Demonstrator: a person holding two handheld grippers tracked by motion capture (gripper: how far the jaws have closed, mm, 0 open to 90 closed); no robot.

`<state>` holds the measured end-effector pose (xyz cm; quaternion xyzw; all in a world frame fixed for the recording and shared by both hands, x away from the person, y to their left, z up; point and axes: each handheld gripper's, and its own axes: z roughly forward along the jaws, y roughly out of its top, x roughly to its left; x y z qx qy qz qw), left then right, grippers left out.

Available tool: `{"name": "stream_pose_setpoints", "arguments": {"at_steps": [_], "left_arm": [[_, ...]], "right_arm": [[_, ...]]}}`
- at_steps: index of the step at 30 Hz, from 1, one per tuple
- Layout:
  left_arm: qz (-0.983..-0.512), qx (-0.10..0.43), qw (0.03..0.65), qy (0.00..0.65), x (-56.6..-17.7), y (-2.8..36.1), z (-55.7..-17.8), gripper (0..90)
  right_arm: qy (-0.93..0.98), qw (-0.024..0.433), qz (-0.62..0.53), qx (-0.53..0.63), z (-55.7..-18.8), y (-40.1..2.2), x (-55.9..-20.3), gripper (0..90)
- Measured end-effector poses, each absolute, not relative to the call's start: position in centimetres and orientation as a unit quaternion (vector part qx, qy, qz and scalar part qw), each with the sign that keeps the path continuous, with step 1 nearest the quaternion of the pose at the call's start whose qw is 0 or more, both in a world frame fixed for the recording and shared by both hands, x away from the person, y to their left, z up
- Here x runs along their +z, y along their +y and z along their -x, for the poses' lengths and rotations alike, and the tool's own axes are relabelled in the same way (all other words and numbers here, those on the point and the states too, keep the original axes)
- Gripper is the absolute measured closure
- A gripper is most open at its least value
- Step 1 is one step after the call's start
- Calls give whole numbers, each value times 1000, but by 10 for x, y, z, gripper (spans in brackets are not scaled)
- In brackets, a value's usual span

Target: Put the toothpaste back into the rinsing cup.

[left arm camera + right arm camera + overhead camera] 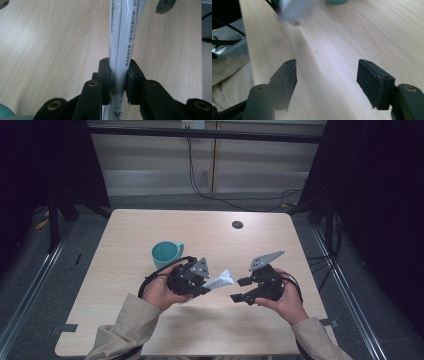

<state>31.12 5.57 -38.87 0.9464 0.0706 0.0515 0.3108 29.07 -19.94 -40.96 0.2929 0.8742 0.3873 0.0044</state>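
A white tube (220, 281) with printed text points from my left gripper (205, 287) toward the right, just above the table. In the left gripper view the two black pads press on the tube (125, 37) from both sides, so the left gripper (118, 75) is shut on it. My right gripper (238, 290) hovers a short way to the right of the tube's free end, not touching it. In the right gripper view its jaws stand wide apart with only bare table between them (327, 80), and the tube (295, 11) shows as a blur at the top left.
A teal mug (166, 253) stands upright on the light wooden table (200, 330), just behind my left hand. A small black round spot (237, 224) marks the far side of the table. Dark curtains and floor rails flank both sides.
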Motion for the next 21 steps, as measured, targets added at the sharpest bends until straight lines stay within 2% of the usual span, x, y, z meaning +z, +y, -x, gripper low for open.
{"name": "stream_pose_setpoints", "arguments": {"at_steps": [5,14,16,21], "left_arm": [[-938,47,331,92,-386,64,-315,773],[-928,48,353,111,-381,73,-319,773],[-924,48,360,119,-379,75,-320,772],[-918,52,371,134,-377,79,-322,772]], "right_arm": [[877,21,-308,369,-286,-202,-427,264],[865,23,-339,369,-282,-206,-455,203],[873,37,-331,357,-280,-207,-462,178],[881,44,-333,332,-279,-207,-476,178]]}}
